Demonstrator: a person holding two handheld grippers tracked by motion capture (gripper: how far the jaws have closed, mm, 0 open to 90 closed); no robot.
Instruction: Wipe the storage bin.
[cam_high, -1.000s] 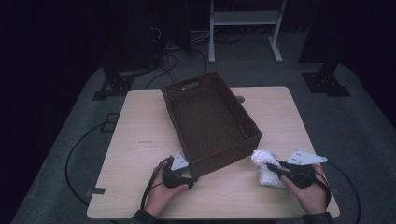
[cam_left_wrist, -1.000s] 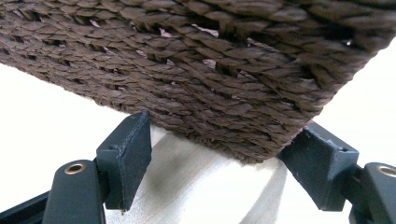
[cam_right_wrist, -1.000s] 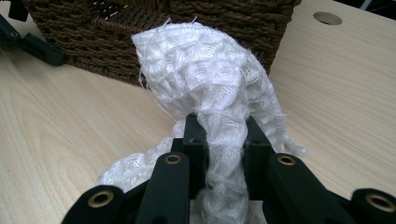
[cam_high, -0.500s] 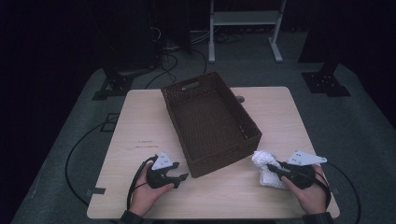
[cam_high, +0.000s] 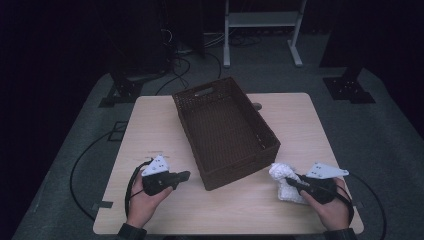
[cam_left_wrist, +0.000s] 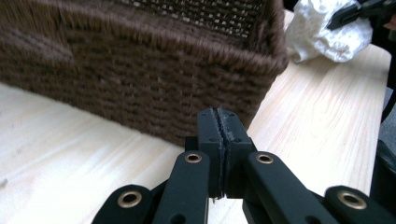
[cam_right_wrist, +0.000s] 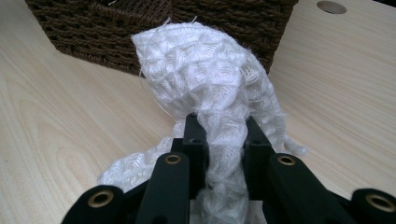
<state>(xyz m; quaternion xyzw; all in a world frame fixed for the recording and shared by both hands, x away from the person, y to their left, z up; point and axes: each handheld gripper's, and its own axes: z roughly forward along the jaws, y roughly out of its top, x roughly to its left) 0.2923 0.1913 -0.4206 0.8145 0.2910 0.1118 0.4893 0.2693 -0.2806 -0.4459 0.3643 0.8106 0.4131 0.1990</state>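
A dark brown woven basket (cam_high: 240, 172) stands open-topped in the middle of the light wooden table (cam_high: 150, 130). My left gripper (cam_high: 187, 174) hovers left of the basket's near corner, pointing at its wall (cam_left_wrist: 140, 70). Its jaws have just been closing and now stand shut, pads (cam_left_wrist: 209, 135) together with nothing between them. A crumpled white knitted cloth (cam_high: 282, 175) lies right of the basket's near end. My right gripper (cam_high: 289, 182) is shut on that cloth (cam_right_wrist: 205, 70), which bunches up between the pads (cam_right_wrist: 194, 140). The cloth (cam_left_wrist: 322, 32) also appears far off in the left gripper view.
A small round hole (cam_high: 256, 106) marks the table behind the basket's right side. Cables (cam_high: 80, 165) trail over the grey floor on the left. A white rack (cam_high: 260, 20) and dark stands are beyond the table. Both hands are close to the near edge.
My left hand has drawn back leftward from the basket's near corner and lifted a little. The right hand and the cloth have stayed put.
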